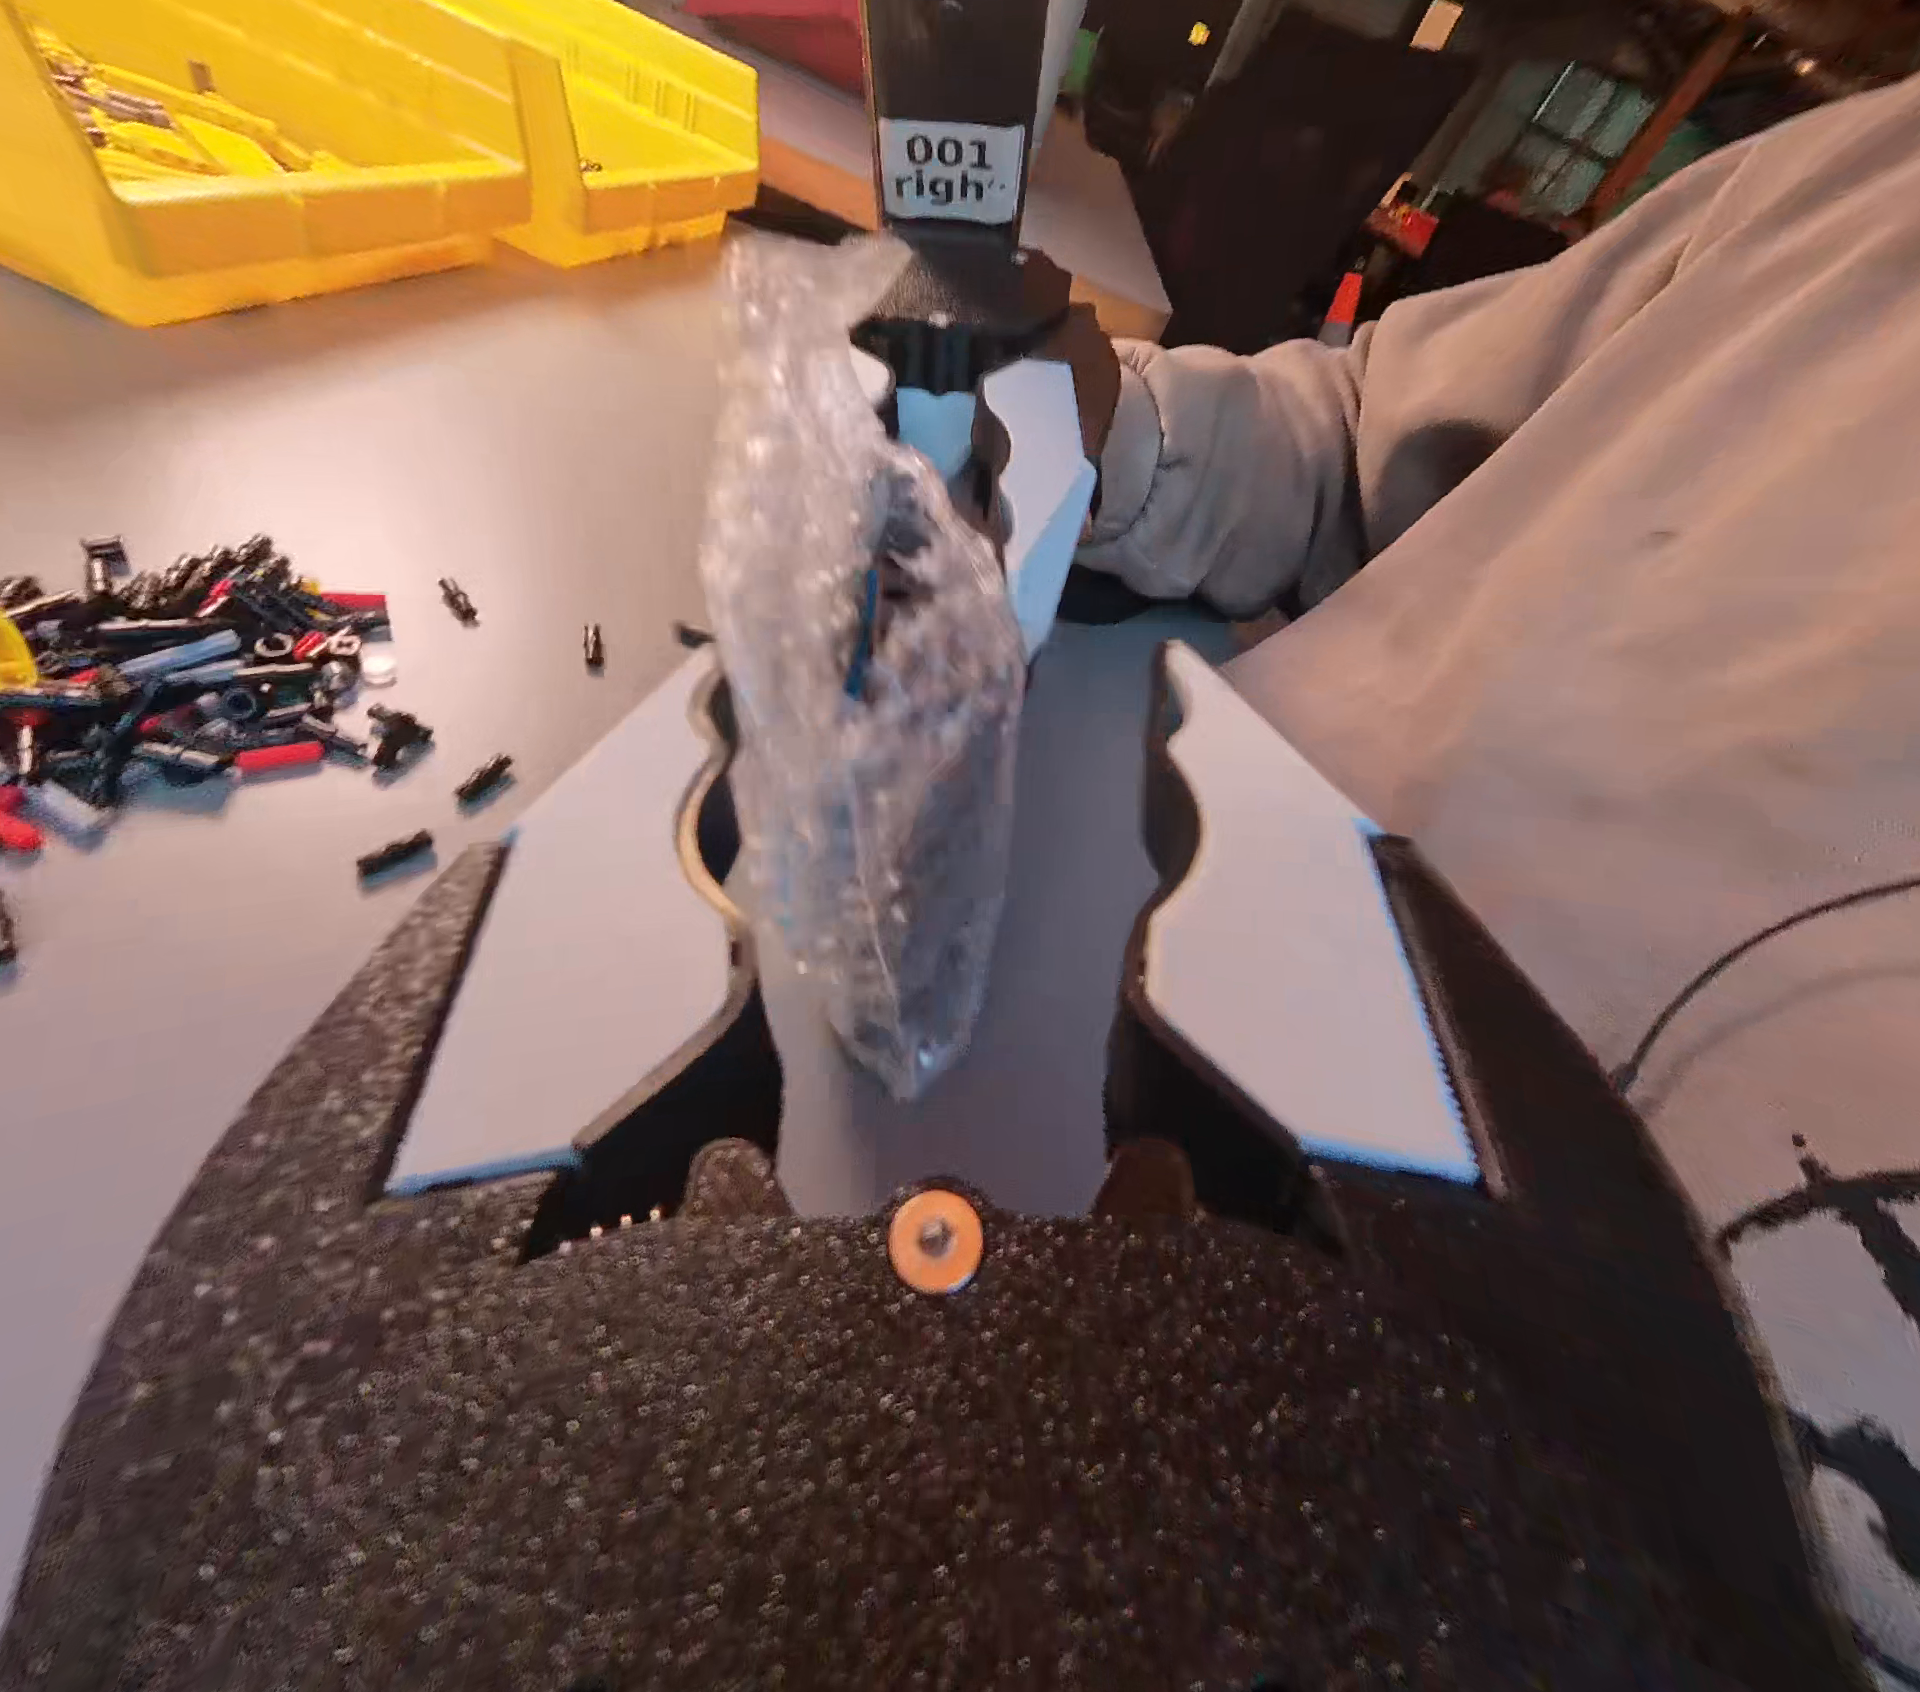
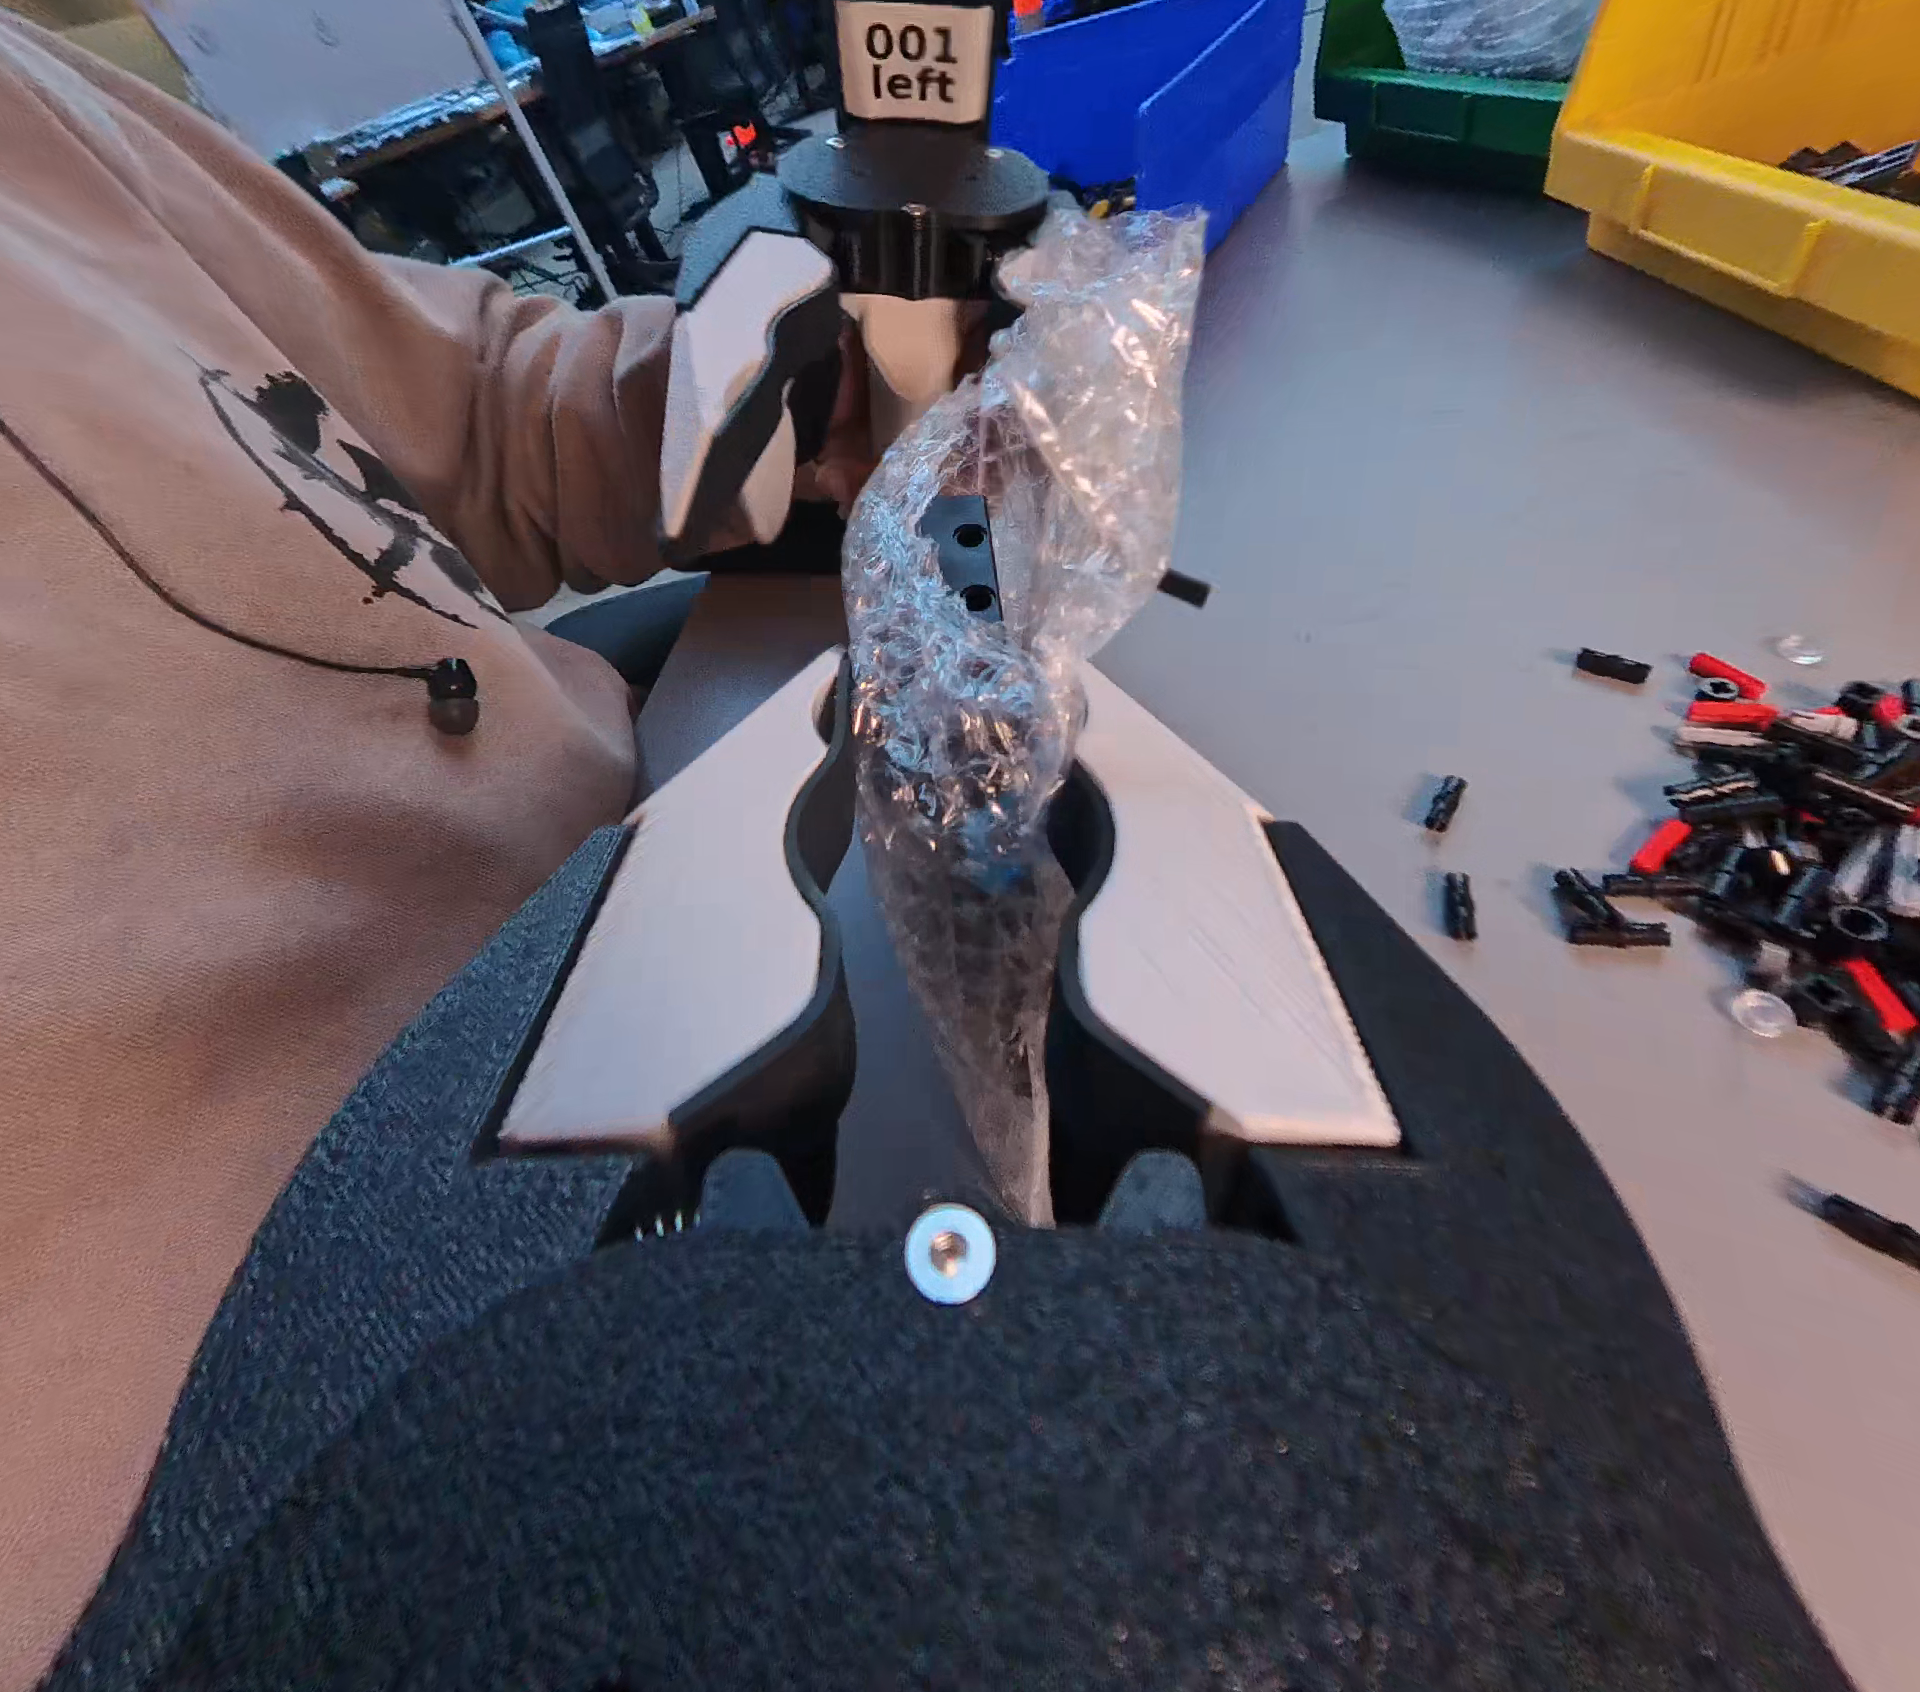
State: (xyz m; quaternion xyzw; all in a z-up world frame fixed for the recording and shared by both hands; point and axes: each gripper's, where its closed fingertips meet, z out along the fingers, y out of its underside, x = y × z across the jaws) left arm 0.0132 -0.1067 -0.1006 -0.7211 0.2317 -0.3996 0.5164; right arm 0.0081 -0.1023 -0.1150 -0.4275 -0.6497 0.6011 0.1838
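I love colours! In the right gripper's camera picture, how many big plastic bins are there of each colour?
Blue plastic bin: 1
Green plastic bin: 1
Yellow plastic bin: 1
Total: 3

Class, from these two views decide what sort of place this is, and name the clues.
Probably a workshop or lab used for sorting small parts: stackable yellow bins and a green bin on a grey table, a loose pile of small plastic parts, and cluttered workbenches behind.
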